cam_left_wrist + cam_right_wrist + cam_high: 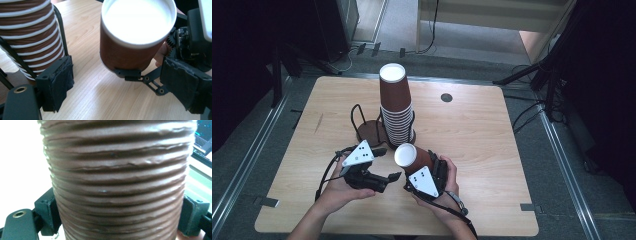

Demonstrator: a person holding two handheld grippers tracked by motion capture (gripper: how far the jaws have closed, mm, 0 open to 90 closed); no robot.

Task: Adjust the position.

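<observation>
Paper cup (412, 157), light and crushable, sits clamped at its ribbed wall in right gripper (428, 176); left gripper (384, 181) gapes apart.

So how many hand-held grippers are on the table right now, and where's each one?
2. The left hand-held gripper is near the table's front edge, open and empty. The right hand-held gripper is just beside it, clamped on a brown paper cup in front of the cup stack.

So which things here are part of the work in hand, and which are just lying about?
In the job:
- brown ribbed paper cup, clamped in the right gripper
- tall stack of brown paper cups
- black wire cup holder
- left gripper, open

Lying about:
- round dark cable port in the wooden table
</observation>
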